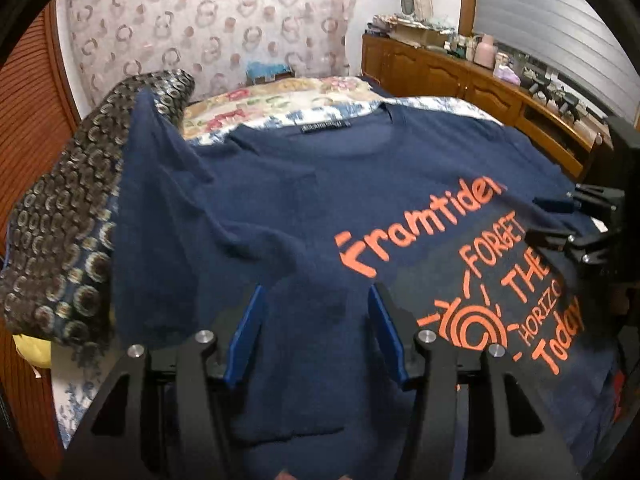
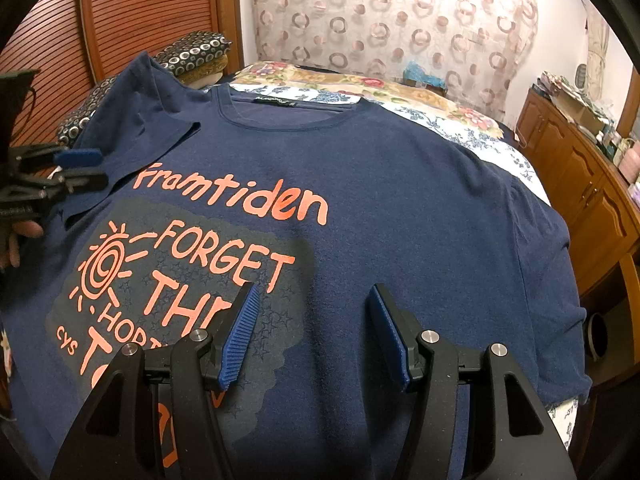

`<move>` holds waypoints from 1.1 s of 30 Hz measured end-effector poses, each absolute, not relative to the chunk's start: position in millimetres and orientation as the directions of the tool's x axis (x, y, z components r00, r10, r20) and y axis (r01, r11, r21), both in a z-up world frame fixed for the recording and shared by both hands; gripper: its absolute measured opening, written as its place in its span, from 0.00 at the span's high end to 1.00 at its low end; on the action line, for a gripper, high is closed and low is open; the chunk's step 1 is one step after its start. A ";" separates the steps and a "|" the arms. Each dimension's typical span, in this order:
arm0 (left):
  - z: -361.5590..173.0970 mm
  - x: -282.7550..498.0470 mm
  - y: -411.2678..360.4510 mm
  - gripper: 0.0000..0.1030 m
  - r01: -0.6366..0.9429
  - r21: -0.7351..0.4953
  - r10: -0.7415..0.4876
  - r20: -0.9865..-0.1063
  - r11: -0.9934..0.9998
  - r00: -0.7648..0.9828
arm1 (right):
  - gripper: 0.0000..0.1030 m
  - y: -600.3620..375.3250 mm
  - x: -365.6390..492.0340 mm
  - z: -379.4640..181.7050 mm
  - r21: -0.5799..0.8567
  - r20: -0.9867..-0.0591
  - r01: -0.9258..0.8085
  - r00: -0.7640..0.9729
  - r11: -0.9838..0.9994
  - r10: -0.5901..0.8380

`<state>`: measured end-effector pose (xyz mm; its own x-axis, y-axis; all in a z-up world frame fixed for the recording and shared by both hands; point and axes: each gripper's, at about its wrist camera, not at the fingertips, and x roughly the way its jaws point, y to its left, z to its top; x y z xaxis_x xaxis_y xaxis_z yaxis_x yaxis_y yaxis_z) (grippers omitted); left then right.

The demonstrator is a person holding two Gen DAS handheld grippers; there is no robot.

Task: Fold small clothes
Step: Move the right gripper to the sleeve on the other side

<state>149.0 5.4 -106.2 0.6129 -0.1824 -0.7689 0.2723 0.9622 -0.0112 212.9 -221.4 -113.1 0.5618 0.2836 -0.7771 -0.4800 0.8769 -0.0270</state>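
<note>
left hand-held gripper [image 1: 316, 320] over t-shirt [image 1: 300, 184] sleeve edge

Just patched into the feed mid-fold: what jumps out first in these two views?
A navy T-shirt with orange lettering lies spread front-up across the bed, filling both views. One sleeve is folded in over the chest, near the left gripper. Both grippers, the right gripper included, hover with jaws open, holding nothing.

Circle-patterned curtain [image 2: 400, 20] behind the bed [image 2: 460, 120], wooden cabinets [image 2: 580, 168] alongside.
</note>
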 end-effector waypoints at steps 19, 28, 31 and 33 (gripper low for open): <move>-117.2 151.8 -3.2 0.42 0.279 -0.018 -0.188 -0.779 0.960 0.598 | 0.43 -237.3 202.7 -98.5 0.004 -0.732 -0.463 0.602 0.886 0.318; -119.3 154.2 -7.1 0.30 0.304 -0.024 -0.207 -0.784 0.952 0.586 | 0.43 -318.4 200.4 -56.6 -0.047 -0.657 -0.319 0.724 0.947 0.212; -119.4 154.2 -7.6 0.29 0.306 -0.024 -0.208 -0.784 0.952 0.585 | 0.43 -355.6 207.3 -56.3 -0.061 -0.657 -0.247 0.740 0.967 0.148; -119.5 154.1 -7.8 0.29 0.305 -0.024 -0.208 -0.784 0.952 0.585 | 0.43 -381.2 211.9 -61.7 -0.061 -0.669 -0.196 0.736 0.979 0.106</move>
<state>154.1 -7.8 -119.5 0.5855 -0.2076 -0.7837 0.3051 0.9520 -0.0242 211.9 -381.2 -61.7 0.7361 0.1056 -0.6686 -0.1959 0.9787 -0.0612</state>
